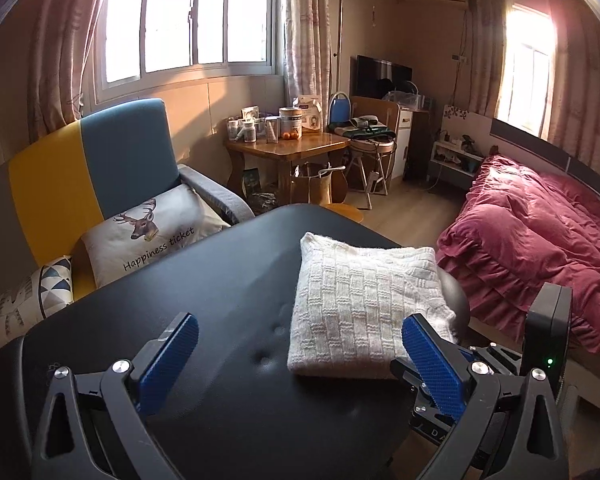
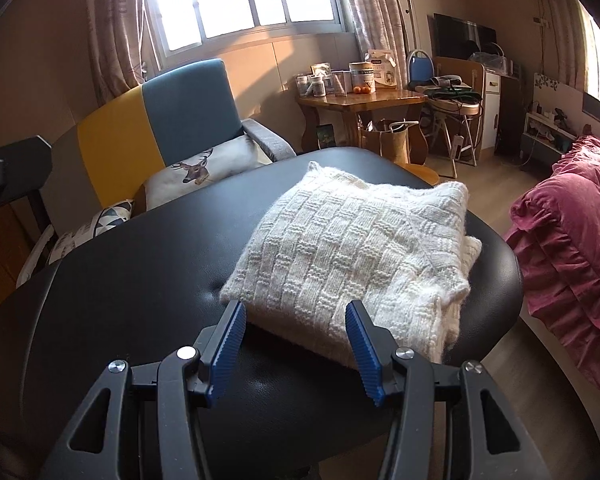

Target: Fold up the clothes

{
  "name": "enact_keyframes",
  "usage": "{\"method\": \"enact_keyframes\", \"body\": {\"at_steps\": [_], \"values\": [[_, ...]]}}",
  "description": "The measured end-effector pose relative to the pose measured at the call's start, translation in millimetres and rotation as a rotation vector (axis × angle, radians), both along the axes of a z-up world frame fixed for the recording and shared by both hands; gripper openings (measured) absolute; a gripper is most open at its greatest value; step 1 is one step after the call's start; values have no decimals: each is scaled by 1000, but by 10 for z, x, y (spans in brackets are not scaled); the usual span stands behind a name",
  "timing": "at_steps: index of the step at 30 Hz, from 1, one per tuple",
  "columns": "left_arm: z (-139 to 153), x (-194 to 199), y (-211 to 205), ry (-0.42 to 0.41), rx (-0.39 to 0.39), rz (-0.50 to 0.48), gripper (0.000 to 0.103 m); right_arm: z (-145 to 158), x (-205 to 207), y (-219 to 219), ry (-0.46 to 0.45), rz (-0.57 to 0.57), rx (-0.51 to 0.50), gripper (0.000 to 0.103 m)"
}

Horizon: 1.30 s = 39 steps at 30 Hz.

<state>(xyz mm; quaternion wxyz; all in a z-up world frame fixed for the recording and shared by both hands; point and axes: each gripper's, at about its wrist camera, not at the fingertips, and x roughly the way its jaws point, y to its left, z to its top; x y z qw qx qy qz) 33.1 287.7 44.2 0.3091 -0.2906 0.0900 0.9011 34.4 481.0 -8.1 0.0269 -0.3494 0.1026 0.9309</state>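
Observation:
A white knitted sweater (image 1: 360,300) (image 2: 352,252) lies folded into a thick square on the right half of a black padded table (image 1: 180,304) (image 2: 140,256). My left gripper (image 1: 300,332) is open, hovering near the sweater's front edge; its right blue pad (image 1: 432,364) overlaps the sweater's near right corner, the left pad stands over bare table. My right gripper (image 2: 296,312) is open too, its jaws either side of the sweater's near edge, with nothing pinched between them. The right gripper's black body (image 1: 548,336) shows at the right of the left wrist view.
A yellow and blue armchair (image 1: 100,168) with a deer cushion (image 1: 152,232) stands left of the table. A bed with a pink quilt (image 1: 540,240) lies to the right. Behind are a wooden side table (image 1: 288,148) with tins, a stool, and wooden floor.

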Motion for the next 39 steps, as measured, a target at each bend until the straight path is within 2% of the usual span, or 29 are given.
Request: {"method": "enact_keyframes", "body": {"at_steps": [18, 22, 32, 39], "values": [[-112, 26, 53, 23, -84, 42, 103, -108, -20, 141, -17, -42, -17, 53], [-162, -21, 16, -8, -75, 45, 103, -108, -17, 118, -15, -40, -19, 53], [-184, -9, 7, 7, -88, 53, 103, -109, -21, 122, -18, -40, -14, 53], [-196, -31, 28, -27, -80, 32, 103, -103, -11, 129, -18, -43, -9, 53]]}}
